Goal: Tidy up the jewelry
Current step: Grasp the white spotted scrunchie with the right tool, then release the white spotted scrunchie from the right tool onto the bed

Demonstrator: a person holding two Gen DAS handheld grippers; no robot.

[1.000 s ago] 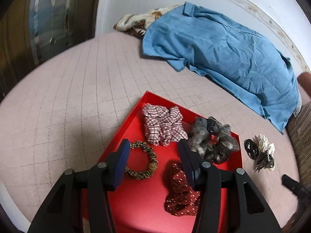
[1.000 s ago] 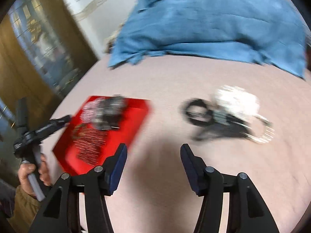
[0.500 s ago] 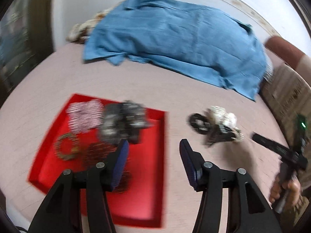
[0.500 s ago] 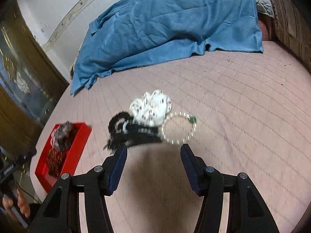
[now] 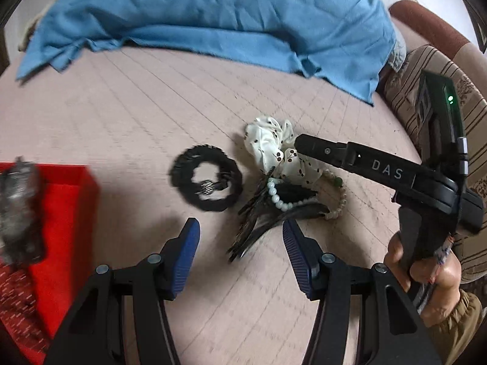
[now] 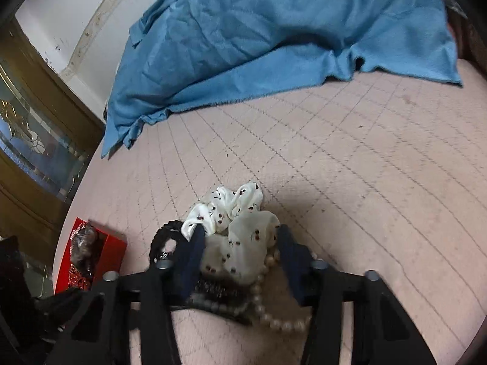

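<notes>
A pile of accessories lies on the pink quilted bed: a white cherry-print scrunchie (image 5: 268, 147) (image 6: 240, 237), a black scrunchie (image 5: 205, 182) (image 6: 166, 237), a pearl bracelet (image 5: 278, 199) (image 6: 274, 319) and dark feather clips (image 5: 261, 222). My right gripper (image 6: 240, 240) is open, its fingers astride the white scrunchie; it also shows in the left wrist view (image 5: 304, 144). My left gripper (image 5: 240, 237) is open and empty, just short of the feather clips. A red tray (image 5: 61, 213) (image 6: 112, 249) with scrunchies lies to the left.
A blue cloth (image 5: 213, 15) (image 6: 274, 36) covers the far side of the bed. A striped cushion (image 5: 426, 91) sits at the right. A wooden glass-panelled door (image 6: 30, 140) stands to the left. The person's hand (image 5: 426, 267) holds the right gripper.
My left gripper has swung right from over the red tray to the loose pile. My right gripper has moved down onto the pile and now straddles the white scrunchie.
</notes>
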